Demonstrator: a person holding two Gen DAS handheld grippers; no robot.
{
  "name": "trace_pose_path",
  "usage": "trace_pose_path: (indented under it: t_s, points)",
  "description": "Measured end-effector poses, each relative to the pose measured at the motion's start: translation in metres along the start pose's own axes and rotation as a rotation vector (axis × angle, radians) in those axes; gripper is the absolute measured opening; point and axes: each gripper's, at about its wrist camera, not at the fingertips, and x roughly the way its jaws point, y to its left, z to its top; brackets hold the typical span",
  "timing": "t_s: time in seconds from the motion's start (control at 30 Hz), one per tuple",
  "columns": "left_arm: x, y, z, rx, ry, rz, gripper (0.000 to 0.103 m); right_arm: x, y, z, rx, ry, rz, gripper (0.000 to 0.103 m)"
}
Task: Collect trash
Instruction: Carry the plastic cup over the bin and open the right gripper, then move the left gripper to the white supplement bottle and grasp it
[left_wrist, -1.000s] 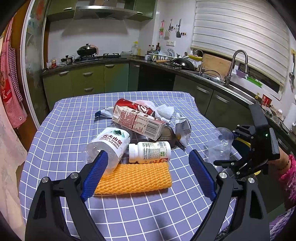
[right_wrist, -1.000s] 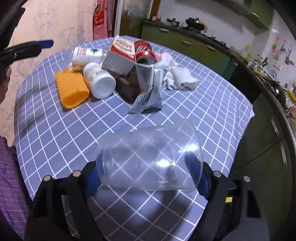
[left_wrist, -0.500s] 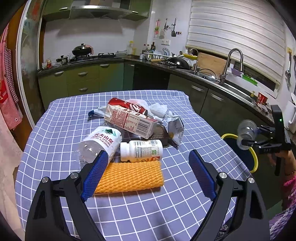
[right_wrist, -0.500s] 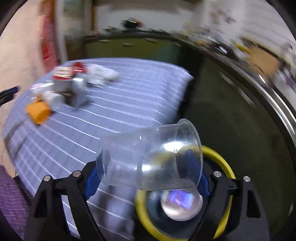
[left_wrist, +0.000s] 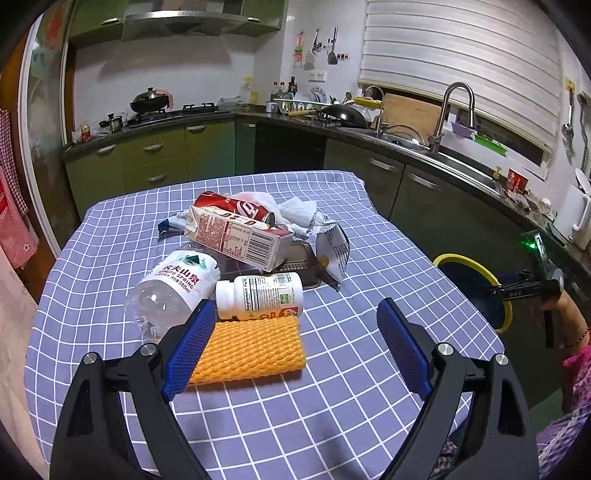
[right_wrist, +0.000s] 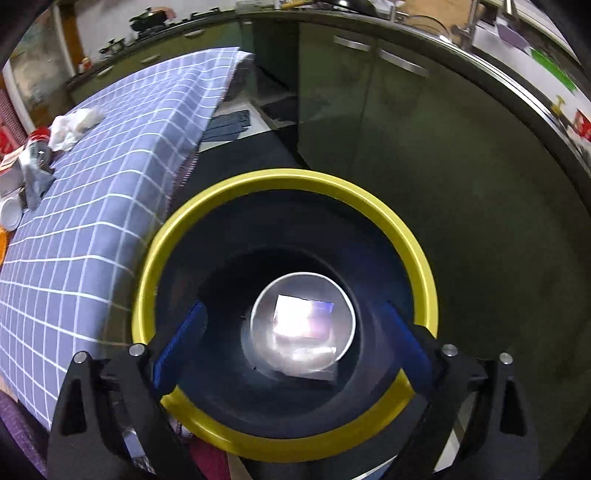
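My right gripper (right_wrist: 295, 339) is open and empty, held over the yellow-rimmed dark bin (right_wrist: 417, 258). The clear plastic cup (right_wrist: 303, 325) lies inside the bin. In the left wrist view the bin (left_wrist: 476, 273) stands right of the table, with my right gripper (left_wrist: 517, 284) above it. My left gripper (left_wrist: 295, 347) is open and empty above the near table edge. Ahead of it lie an orange foam net (left_wrist: 247, 350), a white pill bottle (left_wrist: 258, 295), a water bottle (left_wrist: 173, 288), a milk carton (left_wrist: 236, 236), a red can (left_wrist: 232, 205), tissue (left_wrist: 295, 210) and a silver wrapper (left_wrist: 332, 247).
The table has a blue checked cloth (left_wrist: 369, 240). Green kitchen cabinets (left_wrist: 443, 206) and a counter with a sink run behind and to the right. A dark tray (left_wrist: 299, 266) lies under the carton. A narrow floor gap separates table and cabinets.
My right gripper swung from the table to over the bin, opened and let go of the plastic cup, which now lies in the bin. My left gripper stayed open near the table edge.
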Motion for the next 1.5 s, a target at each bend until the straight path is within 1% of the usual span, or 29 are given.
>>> trace_pose_path:
  t_s: [0.17,0.27,0.37,0.53,0.63,0.73,0.8,0.9,0.97,1.07,1.1,1.23,1.4,1.47,1.5]
  points:
    - [0.005,0.005,-0.001,-0.009,0.020,0.000,0.088,-0.010,0.003,-0.005,0.022,-0.022,0.008,0.090]
    - [0.008,0.014,-0.001,-0.025,0.027,0.023,0.088,-0.014,0.010,-0.006,0.019,-0.030,0.012,0.090]
    - [0.010,0.026,0.001,-0.046,0.031,0.047,0.088,-0.017,0.021,-0.007,0.001,-0.040,0.036,0.090]
    - [0.016,0.040,0.010,-0.014,0.027,0.105,0.088,-0.020,0.035,-0.006,-0.028,-0.043,0.058,0.090]
    - [0.022,0.050,0.014,-0.010,0.032,0.114,0.088,-0.020,0.040,-0.006,-0.032,-0.042,0.070,0.090]
    - [0.032,0.057,0.023,-0.003,0.057,0.089,0.088,-0.020,0.046,-0.006,-0.037,-0.037,0.073,0.090]
    - [0.042,0.059,0.033,-0.009,0.085,0.050,0.088,-0.021,0.048,-0.005,-0.038,-0.038,0.073,0.090]
    - [0.057,0.055,0.052,-0.016,0.127,-0.013,0.088,-0.023,0.049,-0.005,-0.036,-0.044,0.085,0.090]
    - [0.065,0.048,0.062,0.001,0.132,-0.038,0.088,-0.023,0.051,-0.006,-0.037,-0.044,0.094,0.090]
    - [0.084,0.037,0.075,0.049,0.140,-0.037,0.089,-0.021,0.052,-0.006,-0.038,-0.040,0.097,0.090]
    - [0.088,0.035,0.076,0.064,0.141,-0.040,0.091,-0.021,0.051,-0.007,-0.038,-0.040,0.100,0.090]
    - [0.099,0.020,0.074,0.120,0.160,-0.023,0.091,-0.021,0.049,-0.007,-0.033,-0.043,0.106,0.090]
    - [0.102,0.015,0.067,0.044,0.220,-0.008,0.091,-0.018,0.047,-0.006,-0.023,-0.042,0.116,0.090]
    - [0.102,0.011,0.063,0.038,0.240,-0.003,0.091,-0.017,0.048,-0.004,-0.026,-0.042,0.124,0.090]
    - [0.100,0.006,0.061,0.050,0.253,-0.008,0.091,-0.017,0.049,-0.004,-0.028,-0.043,0.129,0.090]
